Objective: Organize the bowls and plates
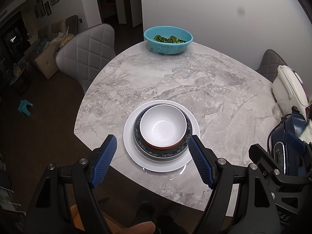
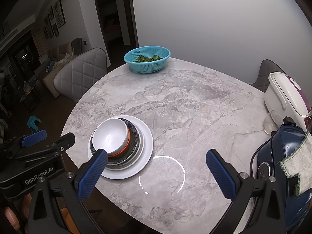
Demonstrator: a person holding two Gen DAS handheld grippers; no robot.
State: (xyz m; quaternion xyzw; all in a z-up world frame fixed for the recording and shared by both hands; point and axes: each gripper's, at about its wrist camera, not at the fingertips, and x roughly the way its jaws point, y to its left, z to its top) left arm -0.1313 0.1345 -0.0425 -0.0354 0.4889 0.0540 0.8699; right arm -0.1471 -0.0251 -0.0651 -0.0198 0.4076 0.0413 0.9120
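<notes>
One stack stands near the front edge of the marble table (image 1: 175,81). At the bottom is a wide white plate (image 1: 130,152), on it a blue patterned plate (image 1: 165,153), then an orange bowl (image 1: 161,147), and a white bowl (image 1: 162,128) on top. My left gripper (image 1: 152,142) is open, its blue pads (image 1: 106,156) on either side of the stack's near half and touching nothing. My right gripper (image 2: 156,154) is open over bare table just right of the stack (image 2: 111,136). Its left fingertip (image 2: 97,163) overlaps the white plate's (image 2: 146,142) near rim in the picture.
A teal colander (image 1: 167,41) of greens sits at the far edge. At the right are a white appliance (image 2: 286,97), a glass (image 2: 270,124) and a dark blue appliance (image 2: 284,156) with a cloth on it. Padded chairs (image 1: 87,56) stand beyond the table's left and far right edges.
</notes>
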